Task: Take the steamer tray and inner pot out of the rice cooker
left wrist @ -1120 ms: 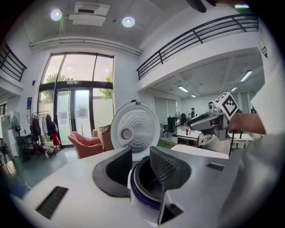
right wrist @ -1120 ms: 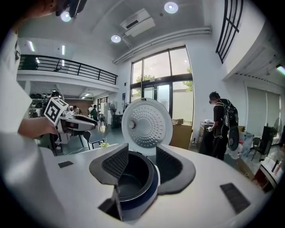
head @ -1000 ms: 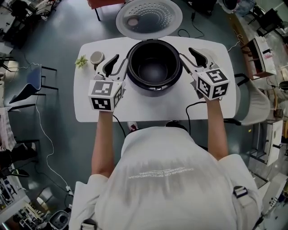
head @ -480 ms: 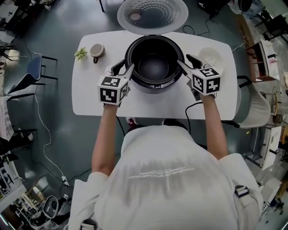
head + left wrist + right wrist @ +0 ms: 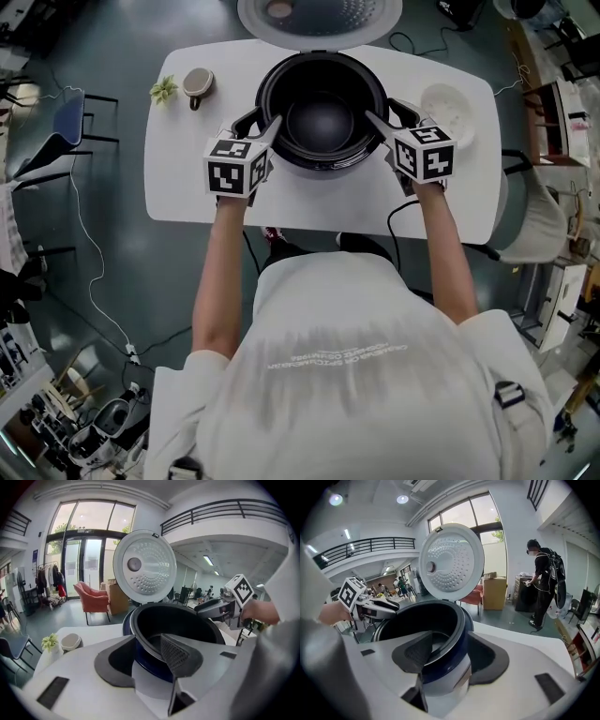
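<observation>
The rice cooker stands on the white table with its lid swung up at the back. The black inner pot sits inside and looks empty. My left gripper straddles the pot's left rim, the meshed pad inside the pot and the other jaw outside the cooker's blue wall. My right gripper straddles the right rim the same way. Both sets of jaws have just been opening, with gaps showing between pads and rim. A white round steamer tray lies on the table to the right.
A beige cup and a small green plant stand at the table's back left. A black cable runs off the front edge. Chairs stand on the floor to either side. A person stands far behind the cooker.
Both grippers have come down and inward from beside the cooker, so each now has one jaw over the pot's rim and inside it. Their jaws stand wider.
</observation>
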`<move>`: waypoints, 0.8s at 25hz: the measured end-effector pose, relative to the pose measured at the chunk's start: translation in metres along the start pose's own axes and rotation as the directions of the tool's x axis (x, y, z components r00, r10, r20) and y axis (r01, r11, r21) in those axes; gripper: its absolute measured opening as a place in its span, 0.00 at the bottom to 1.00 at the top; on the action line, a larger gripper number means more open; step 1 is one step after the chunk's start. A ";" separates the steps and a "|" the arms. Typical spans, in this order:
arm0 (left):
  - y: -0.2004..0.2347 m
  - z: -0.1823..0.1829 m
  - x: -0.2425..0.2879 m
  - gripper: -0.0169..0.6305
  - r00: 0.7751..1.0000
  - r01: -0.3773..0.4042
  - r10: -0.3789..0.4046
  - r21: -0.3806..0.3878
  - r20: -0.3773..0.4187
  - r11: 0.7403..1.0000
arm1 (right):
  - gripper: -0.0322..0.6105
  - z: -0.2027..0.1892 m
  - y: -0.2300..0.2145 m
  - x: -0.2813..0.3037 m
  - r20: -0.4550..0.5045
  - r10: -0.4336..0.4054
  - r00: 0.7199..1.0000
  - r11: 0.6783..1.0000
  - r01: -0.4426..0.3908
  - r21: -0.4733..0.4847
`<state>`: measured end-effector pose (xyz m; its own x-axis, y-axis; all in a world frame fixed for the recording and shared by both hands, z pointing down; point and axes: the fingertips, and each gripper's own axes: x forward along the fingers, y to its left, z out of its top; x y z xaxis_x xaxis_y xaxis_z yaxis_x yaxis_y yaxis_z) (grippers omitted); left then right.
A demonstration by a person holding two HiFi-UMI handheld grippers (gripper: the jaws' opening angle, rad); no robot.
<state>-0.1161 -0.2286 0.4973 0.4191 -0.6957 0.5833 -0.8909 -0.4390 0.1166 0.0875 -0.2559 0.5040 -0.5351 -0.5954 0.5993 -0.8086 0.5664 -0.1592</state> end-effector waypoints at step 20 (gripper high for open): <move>-0.007 0.000 -0.007 0.35 0.991 0.073 -0.043 -0.247 0.125 0.966 | 0.39 0.002 0.010 0.001 0.047 -0.047 0.998 0.975 0.036 0.220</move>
<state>-0.1127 -0.2206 0.4929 0.4759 -0.7418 0.4725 -0.8733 -0.3347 0.3542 0.0788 -0.2524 0.5011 -0.5071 -0.6478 0.5685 -0.8613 0.4055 -0.3062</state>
